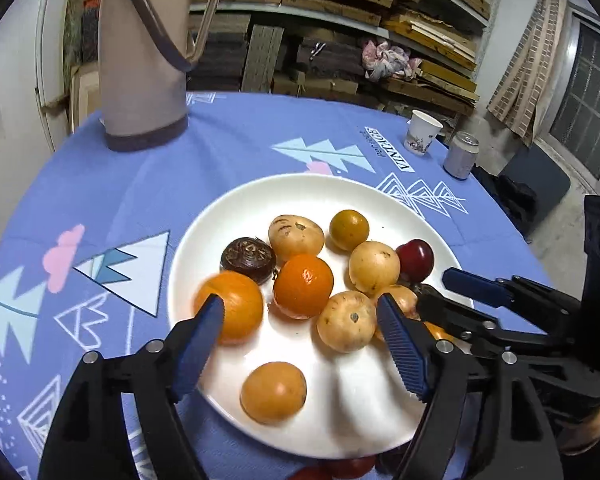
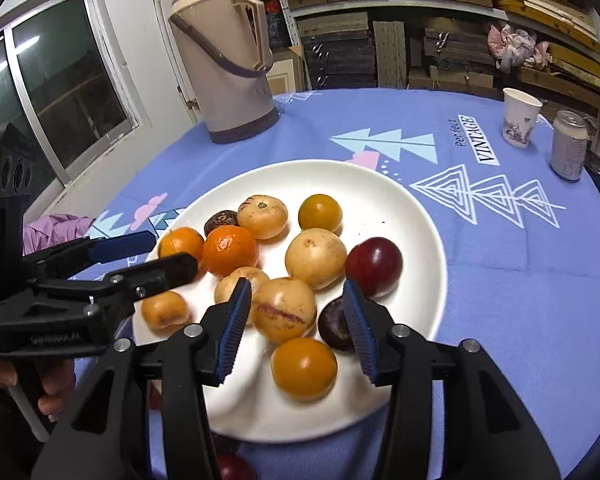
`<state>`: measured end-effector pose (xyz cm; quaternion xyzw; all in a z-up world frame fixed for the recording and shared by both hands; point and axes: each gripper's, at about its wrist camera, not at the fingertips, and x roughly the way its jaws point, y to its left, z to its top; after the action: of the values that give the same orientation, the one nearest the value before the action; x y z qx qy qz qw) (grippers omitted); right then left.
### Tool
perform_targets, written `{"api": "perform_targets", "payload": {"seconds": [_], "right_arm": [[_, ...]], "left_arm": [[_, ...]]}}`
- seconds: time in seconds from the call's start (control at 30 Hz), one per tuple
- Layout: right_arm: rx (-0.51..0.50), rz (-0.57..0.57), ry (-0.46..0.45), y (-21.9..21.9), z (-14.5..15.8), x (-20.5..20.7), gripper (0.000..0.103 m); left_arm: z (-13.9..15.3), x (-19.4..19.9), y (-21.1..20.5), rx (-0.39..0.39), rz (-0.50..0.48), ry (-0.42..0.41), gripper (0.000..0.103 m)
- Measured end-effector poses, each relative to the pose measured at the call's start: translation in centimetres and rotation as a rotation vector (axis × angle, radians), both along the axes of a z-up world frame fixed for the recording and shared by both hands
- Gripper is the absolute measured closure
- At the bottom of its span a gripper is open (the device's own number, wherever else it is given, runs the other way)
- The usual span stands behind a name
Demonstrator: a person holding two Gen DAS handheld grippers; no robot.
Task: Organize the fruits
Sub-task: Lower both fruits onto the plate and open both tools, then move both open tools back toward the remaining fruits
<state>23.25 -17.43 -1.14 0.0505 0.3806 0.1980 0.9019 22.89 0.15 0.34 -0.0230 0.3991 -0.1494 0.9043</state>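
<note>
A white plate (image 1: 204, 216) (image 2: 420, 208) on the blue tablecloth holds several fruits. Among them are an orange (image 1: 240, 304), a mandarin (image 1: 303, 286), tan round fruits, a red plum (image 1: 416, 260) (image 2: 374, 266) and a dark passion fruit (image 1: 248, 258). My left gripper (image 1: 299, 300) hovers open and wide over the plate's near side; its left finger overlaps the orange's edge. Open as well, my right gripper (image 2: 297, 286) straddles a tan fruit with a pink streak (image 2: 286, 308), and its pads stand clear of it. Each gripper shows in the other view: the right gripper (image 1: 440, 288) and the left gripper (image 2: 168, 252).
A beige thermos jug (image 1: 144, 60) (image 2: 228, 60) stands at the back left. A paper cup (image 2: 518, 118) and a can (image 2: 568, 146) stand at the back right. A red fruit (image 2: 232, 468) lies on the cloth below the plate. A hand (image 2: 4, 372) grips the left tool.
</note>
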Motion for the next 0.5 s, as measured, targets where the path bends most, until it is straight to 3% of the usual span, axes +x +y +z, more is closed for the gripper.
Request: {"api": "perform_targets", "payload": {"seconds": [0.17, 0.4, 0.5], "right_arm": [[0.01, 0.0, -0.021, -0.8, 0.7, -2.3, 0.043], [0.032, -0.01, -0.032, -2.2, 1.3, -6.4, 0.02], [0.014, 0.001, -0.027, -2.7, 0.9, -8.8, 0.02]], "left_arm": [[0.7, -1.8, 0.1, 0.02, -0.013, -0.009, 0.023], [1.0, -4.8, 0.9, 0.031, -0.008, -0.02, 0.017], [0.7, -6.4, 1.5, 0.04, 0.004, -0.018, 0.015]]}}
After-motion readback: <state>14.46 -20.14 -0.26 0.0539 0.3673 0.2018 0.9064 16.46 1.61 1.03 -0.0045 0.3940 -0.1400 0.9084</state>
